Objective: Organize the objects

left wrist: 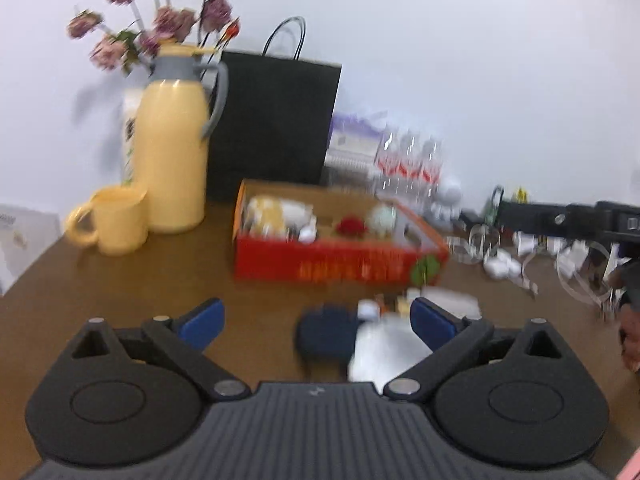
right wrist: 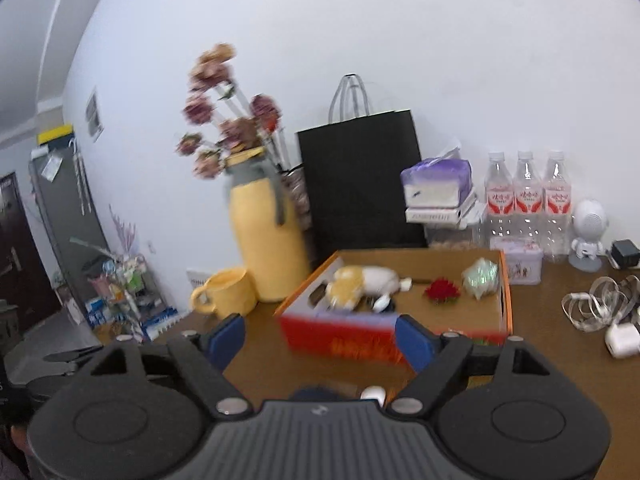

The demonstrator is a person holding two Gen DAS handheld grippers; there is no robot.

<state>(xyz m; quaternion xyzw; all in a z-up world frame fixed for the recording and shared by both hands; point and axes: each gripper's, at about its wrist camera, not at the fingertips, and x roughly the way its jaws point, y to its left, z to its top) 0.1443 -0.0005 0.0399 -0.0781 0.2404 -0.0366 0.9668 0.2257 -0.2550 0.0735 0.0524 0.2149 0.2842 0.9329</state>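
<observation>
A red and orange cardboard box [left wrist: 340, 266] stands on the brown table and holds a plush toy [left wrist: 280, 216], a red flower [left wrist: 352, 227] and a pale green item [left wrist: 382, 218]. My left gripper [left wrist: 316, 318] is open and empty, above a dark blue object [left wrist: 326, 338], a white sheet [left wrist: 384, 350] and small blurred items in front of the box. My right gripper [right wrist: 320, 340] is open and empty, just in front of the same box [right wrist: 348, 340]; the plush toy [right wrist: 364, 282] and red flower [right wrist: 442, 291] lie inside it. The other gripper [left wrist: 580, 220] shows at the right edge.
A yellow thermos [left wrist: 172, 152], yellow mug [left wrist: 116, 222], black paper bag [left wrist: 272, 124] and flowers stand at the back. Tissues [right wrist: 436, 184], three water bottles [right wrist: 528, 196], a small tin [right wrist: 518, 262], a white robot figure [right wrist: 588, 232], clear ribbon [right wrist: 596, 304] and white chargers [right wrist: 622, 340] lie right.
</observation>
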